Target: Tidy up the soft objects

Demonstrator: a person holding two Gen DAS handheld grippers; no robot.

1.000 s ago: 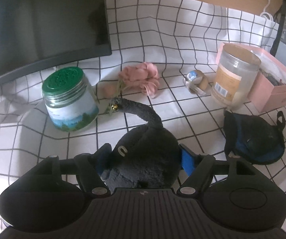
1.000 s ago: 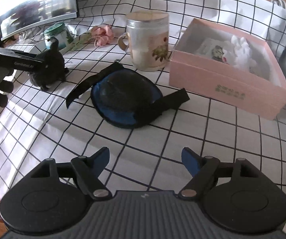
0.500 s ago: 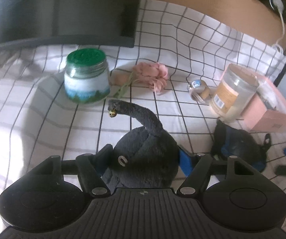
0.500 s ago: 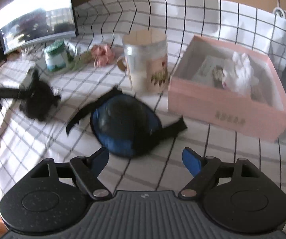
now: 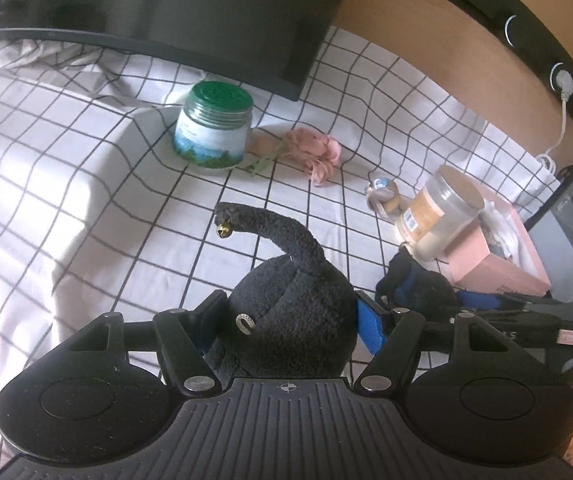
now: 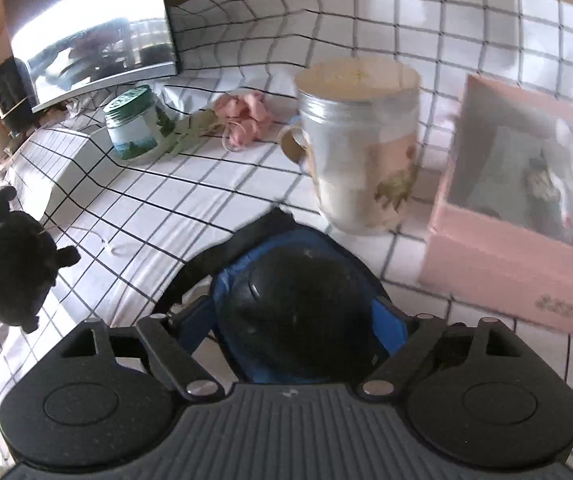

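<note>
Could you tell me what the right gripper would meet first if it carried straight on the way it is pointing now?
The right gripper would first meet the black and blue pad, which already sits between its open fingers. Beyond it stands the lidded jar, though depth there is hard to judge.

A black plush toy (image 5: 290,316) with a round fuzzy body and a long curved neck or tail, tipped with a small gold bell (image 5: 222,231), is held off the checked cloth (image 5: 86,184), the curved part pointing up and away. A small silver ring sits on its body. To its right, a rounded pad (image 6: 298,320), black on top with blue fabric edging and black straps, lies flat on the cloth, just beside a pink box (image 6: 526,240).
</note>
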